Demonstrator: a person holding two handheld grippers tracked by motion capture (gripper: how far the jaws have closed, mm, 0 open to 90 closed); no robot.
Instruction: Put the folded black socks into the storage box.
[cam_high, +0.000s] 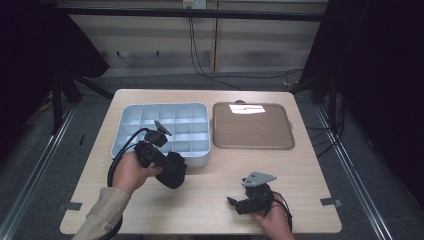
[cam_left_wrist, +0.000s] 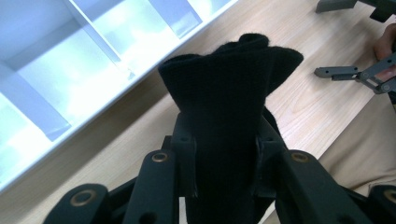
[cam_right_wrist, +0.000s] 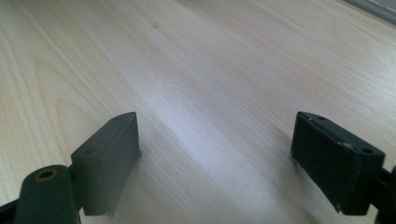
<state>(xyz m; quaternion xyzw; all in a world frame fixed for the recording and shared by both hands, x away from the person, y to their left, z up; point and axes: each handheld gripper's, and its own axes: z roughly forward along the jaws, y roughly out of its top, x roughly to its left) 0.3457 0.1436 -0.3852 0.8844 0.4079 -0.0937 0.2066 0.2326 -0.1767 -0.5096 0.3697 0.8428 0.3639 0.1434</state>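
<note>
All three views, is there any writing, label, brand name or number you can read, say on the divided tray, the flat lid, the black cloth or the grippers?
None can be read.
Divided tray: plain, no print.
Flat lid: only a glare patch, no text.
Black cloth: no tag or logo visible.
Left gripper and right gripper: no markings visible.
Wooden table: bare grain.
</note>
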